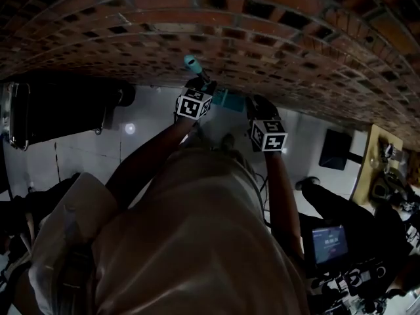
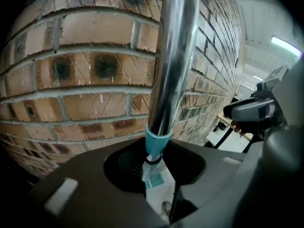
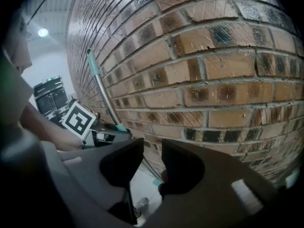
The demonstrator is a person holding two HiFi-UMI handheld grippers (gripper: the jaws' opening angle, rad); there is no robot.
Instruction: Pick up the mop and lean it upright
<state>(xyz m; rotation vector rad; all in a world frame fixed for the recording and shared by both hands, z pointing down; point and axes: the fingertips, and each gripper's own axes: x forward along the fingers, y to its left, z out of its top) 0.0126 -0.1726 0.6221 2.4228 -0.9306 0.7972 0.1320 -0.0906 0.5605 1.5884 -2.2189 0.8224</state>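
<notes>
The brick wall point(image 1: 216, 25) closes off the whole far side. The mop point(image 1: 191, 62) stands nearly upright just in front of it, its teal tip above both grippers. Open pale floor point(image 1: 85, 149) lies to the person's left. A black case point(image 1: 52, 113) (closed, so its contents are unseen) sits at the far left by the wall, and a cluttered counter point(image 1: 367, 169) crowds the right edge. The left gripper point(image 1: 197, 90) is clamped on the mop's chrome pole, close to a teal collar point(image 2: 156, 141) that only the gripper views show. The right gripper point(image 1: 261, 107) is just beside it, its jaws a narrow gap apart with nothing between them. Its own view shows the pole slanting up along the bricks and the left gripper's marker cube point(image 3: 80, 120) off to the left.
</notes>
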